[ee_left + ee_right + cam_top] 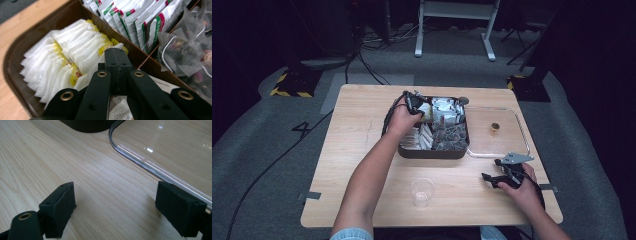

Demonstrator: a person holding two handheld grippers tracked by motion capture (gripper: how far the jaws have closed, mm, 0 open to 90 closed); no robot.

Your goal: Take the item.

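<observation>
In the high view, the left gripper (416,106) reaches into the far-left compartment of a dark brown divided box (432,152) that stands mid-table, its transparent lid (512,150) laid just beside it on the right. A clear plastic cup (422,191) waits empty near the front edge, probably the place where a bag is meant to end up. The right gripper (498,176) rests on the wooden table (362,165) near the lid's front corner, likely parked out of the way.

In the left gripper view, the jaws are clenched together over a row of white tea bags with yellow tags (75,52), which stand upright and packed in their compartment. A white tea bag edge lies right against the closed tips, so they appear to pinch one bag, though the pads hide the contact. Green-striped sachets (140,20) fill the next compartment, and mesh herbal bags (182,55) the one beside it.

In the right gripper view, the jaws stand wide apart and hold nothing, with bare wood between them and the lid's rim just beyond the right jaw.
</observation>
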